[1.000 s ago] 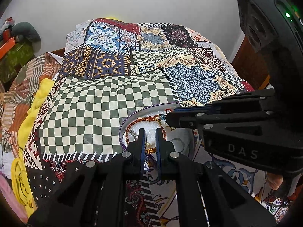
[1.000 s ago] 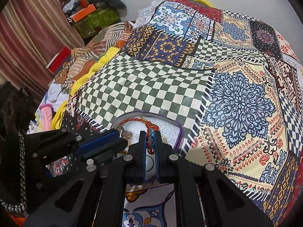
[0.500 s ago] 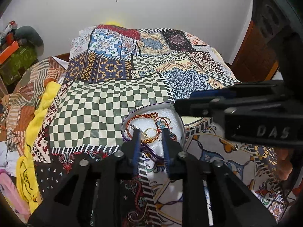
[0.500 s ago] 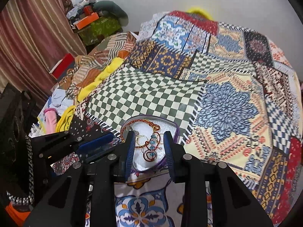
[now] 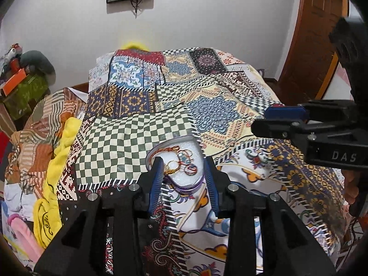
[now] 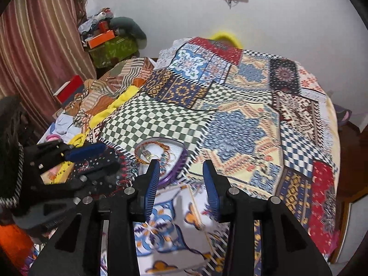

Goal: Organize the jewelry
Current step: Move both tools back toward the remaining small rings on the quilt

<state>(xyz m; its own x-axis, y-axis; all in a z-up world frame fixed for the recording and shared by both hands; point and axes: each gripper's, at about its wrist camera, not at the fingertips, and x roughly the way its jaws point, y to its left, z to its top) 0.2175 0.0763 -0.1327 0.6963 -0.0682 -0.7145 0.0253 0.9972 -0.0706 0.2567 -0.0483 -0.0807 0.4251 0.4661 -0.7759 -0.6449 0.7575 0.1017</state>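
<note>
A heart-shaped tray with a purple rim [image 5: 184, 187] lies on the patchwork bedspread. It holds an orange-red cord bracelet [image 5: 166, 150], gold rings [image 5: 172, 168] and beaded pieces on white foam. It shows in the right wrist view too [image 6: 178, 163]. My left gripper [image 5: 182, 168] is open and empty, raised above the tray's near side. My right gripper [image 6: 180, 169] is open and empty, above the tray's right edge. The right gripper also shows in the left wrist view [image 5: 280, 124].
The patchwork bedspread [image 5: 207, 105] covers the bed. Yellow cloth [image 5: 62, 142] and piled clothes lie along the left side. Boxes and a green bag [image 6: 110, 43] stand at the back left. A wooden door [image 5: 315, 34] is at the right.
Both grippers have opened from shut and pulled up and back from the tray. The jewelry stays in the tray.
</note>
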